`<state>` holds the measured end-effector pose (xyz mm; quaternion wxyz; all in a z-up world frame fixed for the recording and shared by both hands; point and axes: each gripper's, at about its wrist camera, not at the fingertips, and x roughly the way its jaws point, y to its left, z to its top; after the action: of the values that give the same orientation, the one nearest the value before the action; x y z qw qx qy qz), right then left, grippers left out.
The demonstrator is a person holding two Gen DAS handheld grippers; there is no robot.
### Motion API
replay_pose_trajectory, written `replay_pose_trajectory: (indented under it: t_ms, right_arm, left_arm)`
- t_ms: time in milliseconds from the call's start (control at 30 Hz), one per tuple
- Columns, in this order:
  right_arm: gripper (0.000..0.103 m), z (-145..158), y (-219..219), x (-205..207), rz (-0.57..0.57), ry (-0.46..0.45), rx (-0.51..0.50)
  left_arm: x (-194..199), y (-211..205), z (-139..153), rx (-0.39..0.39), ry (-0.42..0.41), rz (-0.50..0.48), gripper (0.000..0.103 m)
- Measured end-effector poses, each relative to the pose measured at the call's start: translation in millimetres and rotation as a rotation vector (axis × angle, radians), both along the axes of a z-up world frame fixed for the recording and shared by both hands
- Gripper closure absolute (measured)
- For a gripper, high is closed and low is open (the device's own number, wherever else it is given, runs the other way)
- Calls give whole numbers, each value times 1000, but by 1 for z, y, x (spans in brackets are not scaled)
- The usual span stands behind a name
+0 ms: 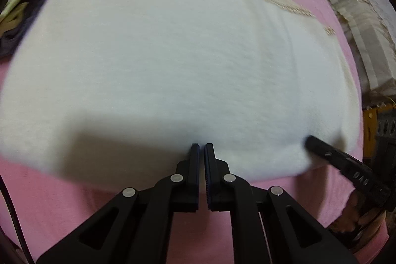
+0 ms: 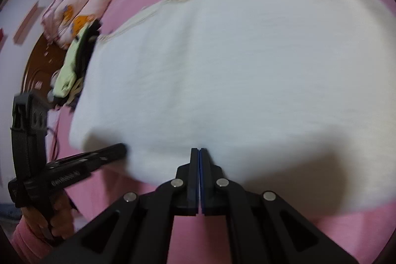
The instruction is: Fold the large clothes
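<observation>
Lying spread over the pink sheet, a white garment with a beige fringed far edge is seen under both claws. The left gripper is pinched almost closed on the garment's near edge, and the right gripper is clamped fully closed on that same edge. A pile of clothes is seen beside the garment's left end.

White cloth with beige fringe, on pink sheet. Black grippers with blue pads. Pink quilt with orange print. Pale green and dark garments.
</observation>
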<state>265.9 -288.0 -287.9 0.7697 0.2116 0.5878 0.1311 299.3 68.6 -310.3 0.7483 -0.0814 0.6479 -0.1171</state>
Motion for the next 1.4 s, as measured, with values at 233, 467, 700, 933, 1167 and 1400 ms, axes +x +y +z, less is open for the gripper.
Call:
replay_pose_trajectory:
  t_ms: [233,467,700,933,1167,1400]
  right_arm:
    - [103,16,-84,-34,-172,-6,-385]
    - [103,20,-104,-41,-257,33,-543]
    - [103,42,-38,-42,-210,-153,-214]
    - [103,12,59,-17,-44,-147,-36]
    - [103,-6,54,32,-149,-185,26]
    - [103,-11,57,96,-150,-249,22]
  left_arm:
    - [-2,67,1,105,-26,124,102]
    - [3,86,2,157,-27,168,102]
    - [-5,19,37,16,-118,3,101]
    - [18,-60,3,-167,-27,-99,101]
    - [67,-70,-18,-247,-56,-53,101]
    - [123,-70,-37,-309,-100,52,101]
